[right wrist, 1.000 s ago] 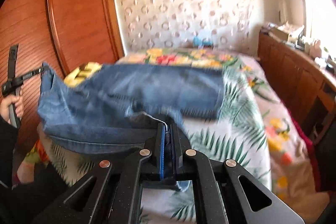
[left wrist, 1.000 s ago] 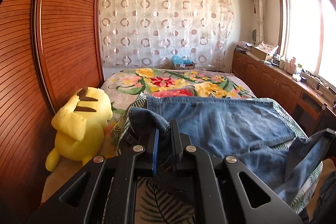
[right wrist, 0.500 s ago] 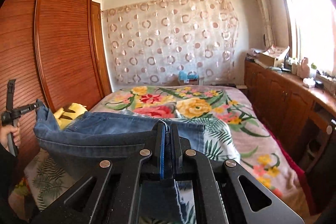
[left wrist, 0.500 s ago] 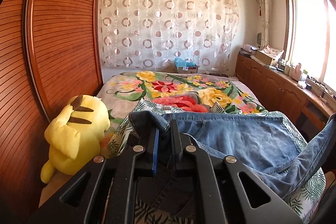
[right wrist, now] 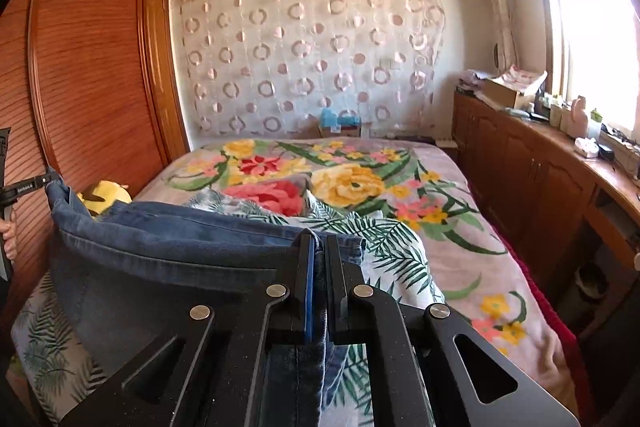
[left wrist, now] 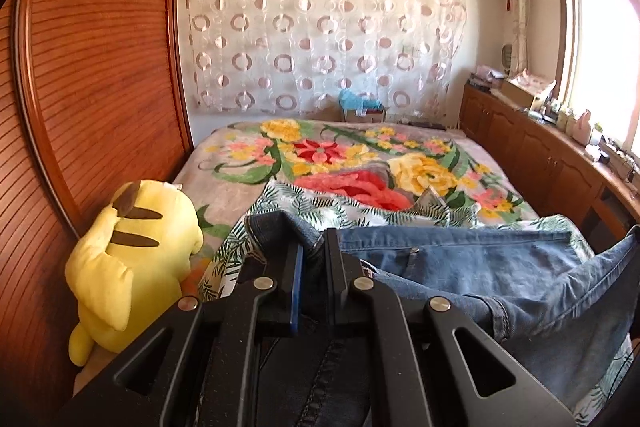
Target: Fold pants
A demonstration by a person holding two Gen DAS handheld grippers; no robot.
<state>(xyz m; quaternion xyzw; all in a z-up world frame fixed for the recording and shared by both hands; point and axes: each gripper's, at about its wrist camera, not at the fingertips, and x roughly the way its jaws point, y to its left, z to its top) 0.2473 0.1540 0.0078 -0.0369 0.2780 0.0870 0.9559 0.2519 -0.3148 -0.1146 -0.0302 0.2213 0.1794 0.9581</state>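
The left claw (left wrist: 312, 247) is closed on one corner of the blue jeans (left wrist: 480, 267), and a fold of denim is pinched between its two black fingers. The right claw (right wrist: 318, 247) is closed too, on another edge of the same jeans (right wrist: 180, 267); the cloth passes between its fingers and hangs down below them. Between the two claws the jeans are stretched out and lifted over the near part of the bed (right wrist: 460, 247), above a sheet with green leaf print (left wrist: 320, 203). Part of the denim sags toward this sheet, but I cannot tell if it touches it. In the right wrist view, the left claw (right wrist: 48, 181) is seen at the left edge, holding the raised corner of the jeans, with a person's hand (right wrist: 9, 233) below it.

Further on the bed lies a blanket with big flowers (left wrist: 340, 155). A yellow plush toy (left wrist: 132, 259) sits at the left side of the bed, against the wooden wardrobe (left wrist: 92, 67). Behind the bed hangs a curtain with a ring pattern (left wrist: 320, 27). Along the right wall runs a low wooden cabinet (right wrist: 540, 179) under the window (right wrist: 592, 27), with small things on top.
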